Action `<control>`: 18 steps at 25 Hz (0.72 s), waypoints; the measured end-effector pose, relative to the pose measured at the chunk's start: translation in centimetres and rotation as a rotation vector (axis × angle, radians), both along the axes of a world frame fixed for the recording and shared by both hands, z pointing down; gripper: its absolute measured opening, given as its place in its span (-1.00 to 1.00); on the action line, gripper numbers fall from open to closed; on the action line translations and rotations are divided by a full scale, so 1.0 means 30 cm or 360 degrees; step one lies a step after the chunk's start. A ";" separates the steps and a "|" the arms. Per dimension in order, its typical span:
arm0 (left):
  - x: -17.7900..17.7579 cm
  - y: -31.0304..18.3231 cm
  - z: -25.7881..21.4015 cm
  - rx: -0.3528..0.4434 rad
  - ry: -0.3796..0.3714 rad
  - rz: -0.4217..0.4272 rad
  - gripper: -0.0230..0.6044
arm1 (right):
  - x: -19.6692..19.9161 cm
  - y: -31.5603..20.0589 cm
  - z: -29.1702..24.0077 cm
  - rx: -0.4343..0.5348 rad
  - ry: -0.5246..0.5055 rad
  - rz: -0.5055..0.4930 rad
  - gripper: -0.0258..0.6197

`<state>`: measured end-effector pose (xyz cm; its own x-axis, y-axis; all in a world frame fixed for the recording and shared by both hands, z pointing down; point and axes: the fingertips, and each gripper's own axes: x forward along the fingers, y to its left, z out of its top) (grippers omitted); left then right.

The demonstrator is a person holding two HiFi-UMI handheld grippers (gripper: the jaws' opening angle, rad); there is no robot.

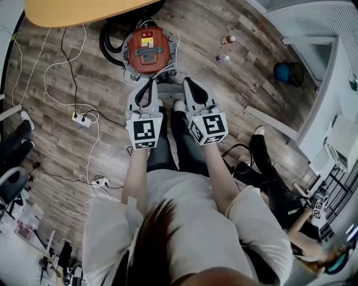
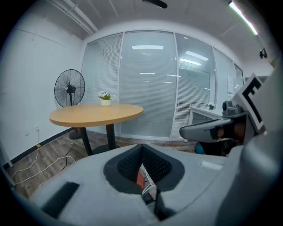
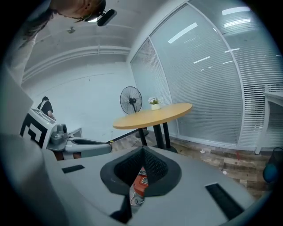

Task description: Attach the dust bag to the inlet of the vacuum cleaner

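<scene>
The red vacuum cleaner (image 1: 148,49) sat on the wood floor (image 1: 224,72), straight ahead of you. Your left tongs (image 1: 149,84) and right tongs (image 1: 188,84) hung side by side just short of it, both clenched on nothing. Beyond the vacuum cleaner stood the round desk (image 1: 84,11), and a power strip (image 1: 83,118) lay off to the vacuum cleaner's left.

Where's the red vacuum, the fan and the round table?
vacuum cleaner (image 1: 148,49), head view, its red top.
fan (image 2: 69,88), left gripper view, its middle hub.
round table (image 3: 153,115), right gripper view, its wooden top.
</scene>
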<state>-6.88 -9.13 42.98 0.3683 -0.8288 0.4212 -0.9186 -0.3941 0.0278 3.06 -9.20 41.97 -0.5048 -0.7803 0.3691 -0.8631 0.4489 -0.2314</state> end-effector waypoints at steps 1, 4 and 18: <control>0.000 0.003 -0.030 0.0016 -0.0004 0.0004 -0.87 | 0.000 0.011 -0.029 0.0011 -0.0012 -0.0002 -0.91; 0.002 0.015 -0.120 0.0059 -0.0007 0.0018 -0.87 | 0.000 0.039 -0.115 0.0046 -0.0043 -0.0009 -0.91; 0.036 0.084 -0.478 0.0271 0.0005 0.0130 -0.87 | -0.028 0.115 -0.480 0.0261 -0.0103 -0.0067 -0.91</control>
<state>-5.79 -6.61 28.63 0.4382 -0.8554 0.2763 -0.8835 -0.4665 -0.0430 2.22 -5.74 27.57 -0.5570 -0.8050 0.2043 -0.8283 0.5207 -0.2066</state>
